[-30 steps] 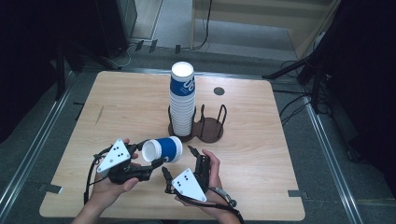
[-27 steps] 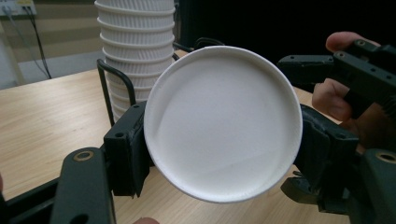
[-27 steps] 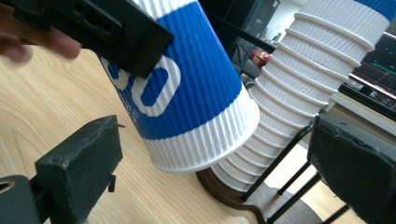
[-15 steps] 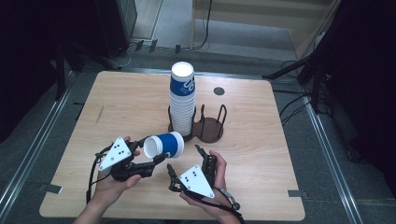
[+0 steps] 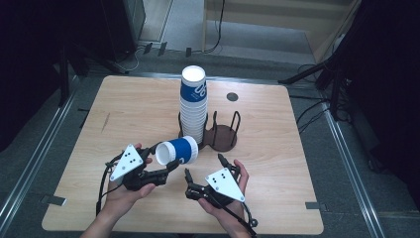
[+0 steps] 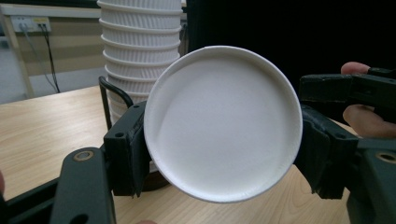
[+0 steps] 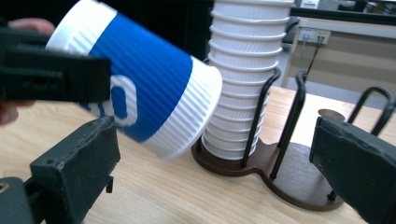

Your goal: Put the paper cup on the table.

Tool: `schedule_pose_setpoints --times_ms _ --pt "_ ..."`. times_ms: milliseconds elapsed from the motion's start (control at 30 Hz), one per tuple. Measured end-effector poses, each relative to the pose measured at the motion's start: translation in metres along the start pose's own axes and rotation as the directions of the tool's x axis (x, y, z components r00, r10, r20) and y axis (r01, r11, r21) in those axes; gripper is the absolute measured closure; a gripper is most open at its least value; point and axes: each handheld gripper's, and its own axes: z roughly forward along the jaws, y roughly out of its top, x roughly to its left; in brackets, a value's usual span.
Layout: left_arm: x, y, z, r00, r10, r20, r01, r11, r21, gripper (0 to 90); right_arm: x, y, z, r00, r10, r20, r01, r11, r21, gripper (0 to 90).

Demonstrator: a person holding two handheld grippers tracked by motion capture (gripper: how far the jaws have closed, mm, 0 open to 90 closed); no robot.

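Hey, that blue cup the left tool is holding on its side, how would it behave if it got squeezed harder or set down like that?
The cup looks like thin ribbed paper, so it is probably light and would likely dent if the left tool squeezed harder. Its round, tapered wall suggests that, laid on its side, it would roll in a curve. The ribbing probably keeps it from slipping.

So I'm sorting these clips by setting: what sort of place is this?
Probably a lab or recording room, not a café: a lone wooden table on a bare floor, cables trailing behind it, and wall sockets.
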Motion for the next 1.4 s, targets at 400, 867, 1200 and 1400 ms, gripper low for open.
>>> schedule_pose_setpoints --times_ms 400,867,1200,1400 --pt "-0.001 -0.003 0.006 0.9998 0.006 -0.021 -0.006 0.9993 -0.038 29.1 -0.01 0.007 -0.004 0.9789 0.202 0.033 -0.202 0.979 0.007 0.3" --pt "-0.004 -0.006 0.009 0.9987 0.012 -0.049 -0.015 0.9982 -0.058 29.1 -0.007 0.007 -0.002 0.8829 0.468 0.035 -0.469 0.883 0.003 0.0" --pt "-0.004 -0.009 0.01 0.9993 -0.004 -0.038 0.001 0.9969 -0.078 29.1 -0.005 0.002 -0.003 0.7327 0.679 0.05 -0.679 0.734 -0.004 0.0" --pt "-0.007 -0.01 0.012 0.9995 -0.003 -0.03 0.0 0.9961 -0.088 29.1 -0.006 0.001 -0.001 0.6253 0.779 0.041 -0.78 0.625 0.008 0.0"
